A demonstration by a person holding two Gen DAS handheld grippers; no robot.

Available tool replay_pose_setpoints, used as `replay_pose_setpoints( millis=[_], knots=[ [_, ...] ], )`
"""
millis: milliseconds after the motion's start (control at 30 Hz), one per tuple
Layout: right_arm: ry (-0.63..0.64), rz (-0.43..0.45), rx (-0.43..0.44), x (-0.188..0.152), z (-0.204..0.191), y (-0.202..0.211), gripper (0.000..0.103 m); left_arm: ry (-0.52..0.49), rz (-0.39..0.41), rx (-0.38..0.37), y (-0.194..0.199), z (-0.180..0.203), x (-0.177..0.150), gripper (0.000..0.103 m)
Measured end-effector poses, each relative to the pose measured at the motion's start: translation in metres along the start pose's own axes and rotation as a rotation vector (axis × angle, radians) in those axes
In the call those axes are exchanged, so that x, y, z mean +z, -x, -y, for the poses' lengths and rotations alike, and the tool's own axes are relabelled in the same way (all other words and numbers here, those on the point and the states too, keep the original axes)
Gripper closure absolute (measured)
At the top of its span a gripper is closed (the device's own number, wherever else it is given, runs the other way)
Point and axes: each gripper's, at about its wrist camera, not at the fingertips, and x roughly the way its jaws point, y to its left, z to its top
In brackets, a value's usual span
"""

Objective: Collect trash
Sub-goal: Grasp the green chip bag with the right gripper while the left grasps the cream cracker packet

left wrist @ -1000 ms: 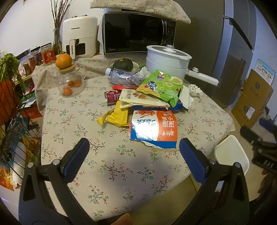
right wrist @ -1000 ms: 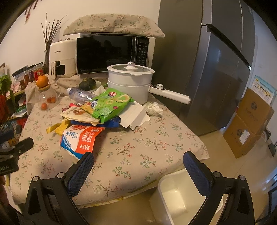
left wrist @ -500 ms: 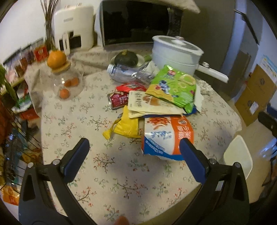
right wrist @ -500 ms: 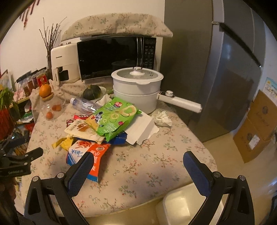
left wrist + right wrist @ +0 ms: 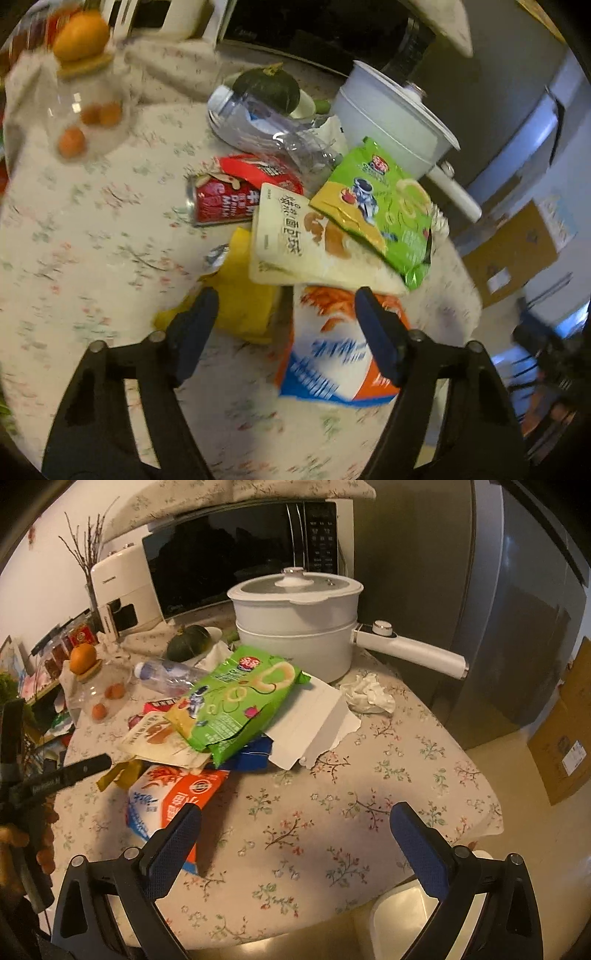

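A heap of trash lies on the floral tablecloth (image 5: pixel 332 786): a green snack bag (image 5: pixel 384 206) (image 5: pixel 236 701), a beige bread bag (image 5: pixel 295 240), an orange, white and blue bag (image 5: pixel 332 354) (image 5: pixel 173 797), a yellow wrapper (image 5: pixel 243 299), a red can (image 5: pixel 221 201), a clear plastic bottle (image 5: pixel 258 125), white paper (image 5: pixel 314 723) and a crumpled tissue (image 5: pixel 369 696). My left gripper (image 5: pixel 286 306) is open, low over the yellow wrapper and the orange bag. My right gripper (image 5: pixel 295 823) is open and empty over the table's near edge. A white bin (image 5: pixel 410 919) stands below that edge.
A white pot with a long handle (image 5: pixel 295 624), a dark green squash (image 5: pixel 188 642), a glass jar with an orange on top (image 5: pixel 81 92), a microwave (image 5: pixel 240 554) and a white appliance (image 5: pixel 114 590) stand at the back. Cardboard boxes (image 5: pixel 565 738) and a grey fridge (image 5: pixel 517 609) are at the right.
My left gripper has moved forward and down to the trash heap and its jaws have narrowed somewhat. My right gripper has moved closer over the table edge.
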Motion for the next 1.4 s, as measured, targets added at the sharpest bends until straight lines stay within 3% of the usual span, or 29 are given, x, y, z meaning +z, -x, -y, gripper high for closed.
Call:
replay_pose_setpoints(
  millis=[200, 333, 433, 767, 1033, 1100, 1167, 1400],
  knots=[
    [-0.021, -0.02, 0.012, 0.006, -0.002, -0.016, 0.006, 0.133, 0.019, -0.075, -0.022, 0.001, 0.01, 0.043],
    [-0.024, -0.035, 0.021, 0.007, -0.005, -0.023, 0.013, 0.205, 0.022, -0.093, -0.03, 0.001, 0.012, 0.067],
    [-0.014, -0.044, 0.032, 0.007, -0.01, -0.026, 0.021, 0.204, 0.029, -0.111, -0.027, 0.005, 0.013, 0.097],
    [-0.063, -0.07, 0.168, 0.012, -0.014, -0.044, 0.067, 0.05, 0.093, -0.082, 0.03, 0.02, 0.015, 0.102],
    [-0.15, -0.064, 0.213, 0.027, -0.014, -0.074, 0.065, -0.019, 0.159, -0.036, 0.08, 0.006, 0.005, 0.102],
    [-0.211, -0.065, 0.219, 0.032, -0.006, -0.084, 0.059, -0.031, 0.177, -0.014, 0.091, 0.001, 0.002, 0.102],
    [-0.242, -0.06, 0.198, 0.035, 0.0, -0.091, 0.041, -0.043, 0.193, 0.006, 0.097, -0.003, 0.0, 0.102],
    [-0.267, -0.093, 0.169, 0.037, 0.001, -0.126, 0.032, -0.051, 0.194, 0.044, 0.103, -0.012, -0.002, 0.102]
  ],
)
